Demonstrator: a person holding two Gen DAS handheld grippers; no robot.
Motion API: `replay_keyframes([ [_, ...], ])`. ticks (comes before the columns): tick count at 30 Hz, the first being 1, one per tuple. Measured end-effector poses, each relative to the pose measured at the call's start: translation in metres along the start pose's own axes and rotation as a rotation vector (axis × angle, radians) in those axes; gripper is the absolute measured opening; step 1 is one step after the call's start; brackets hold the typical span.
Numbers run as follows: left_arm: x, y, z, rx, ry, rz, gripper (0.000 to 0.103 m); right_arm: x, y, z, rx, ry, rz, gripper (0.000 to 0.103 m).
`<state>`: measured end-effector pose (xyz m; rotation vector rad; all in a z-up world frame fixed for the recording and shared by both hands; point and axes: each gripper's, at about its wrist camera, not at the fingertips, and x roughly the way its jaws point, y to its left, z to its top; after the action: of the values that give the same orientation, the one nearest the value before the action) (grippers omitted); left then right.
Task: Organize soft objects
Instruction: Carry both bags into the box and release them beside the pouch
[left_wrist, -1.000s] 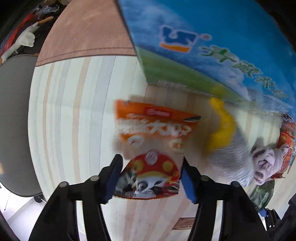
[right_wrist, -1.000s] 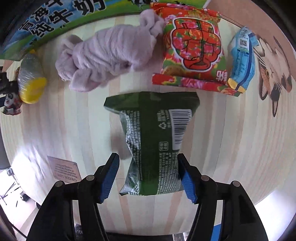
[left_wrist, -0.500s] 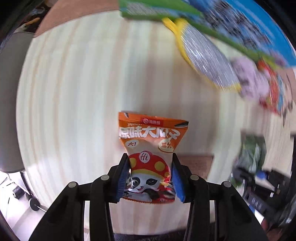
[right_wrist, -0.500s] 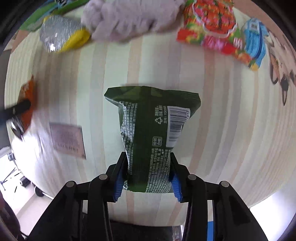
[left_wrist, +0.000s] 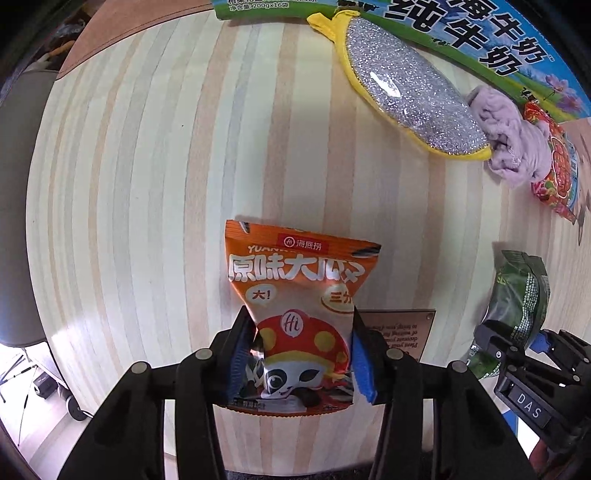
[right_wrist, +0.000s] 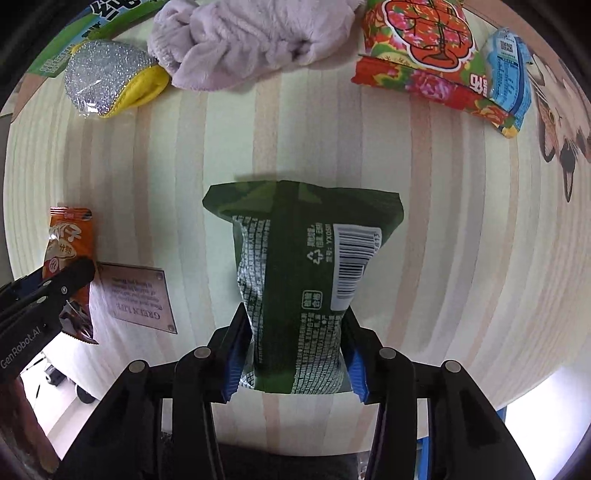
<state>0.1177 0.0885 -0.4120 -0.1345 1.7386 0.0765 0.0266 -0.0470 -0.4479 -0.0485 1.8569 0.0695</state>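
Left gripper (left_wrist: 301, 360) pinches the lower end of the orange panda-print snack bag (left_wrist: 295, 295); its long axis runs straight away from the fingers, top seal farthest out over the pale striped wooden table (left_wrist: 147, 184). Right gripper (right_wrist: 293, 356) is clamped on the bottom of the dark green foil snack bag (right_wrist: 295, 273), barcode side showing, long axis also pointing away. A small brown plaque (right_wrist: 138, 295) lies between the two bags. Farther back: silver-and-yellow scrub sponge (right_wrist: 107, 79), lilac plush cloth (right_wrist: 251, 40), red floral packet (right_wrist: 424, 48), milk carton box (left_wrist: 480, 33).
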Motion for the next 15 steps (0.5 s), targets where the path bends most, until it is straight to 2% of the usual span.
replay_keyframes([
  [4, -0.011, -0.011, -0.006, 0.017, -0.023, -0.004, 0.038, -0.015, -0.001, 0.027, -0.013, -0.015, -0.014, 0.043],
  [8, -0.051, -0.018, -0.018, 0.043, -0.085, -0.056, 0.038, -0.041, 0.008, 0.013, -0.035, -0.054, -0.008, 0.04],
  [12, -0.103, -0.033, -0.021, 0.082, -0.18, -0.109, 0.038, -0.076, 0.013, 0.007, -0.06, -0.104, 0.047, 0.039],
  [15, -0.152, -0.042, -0.015, 0.106, -0.267, -0.166, 0.038, -0.116, 0.015, 0.004, -0.08, -0.176, 0.079, 0.038],
])
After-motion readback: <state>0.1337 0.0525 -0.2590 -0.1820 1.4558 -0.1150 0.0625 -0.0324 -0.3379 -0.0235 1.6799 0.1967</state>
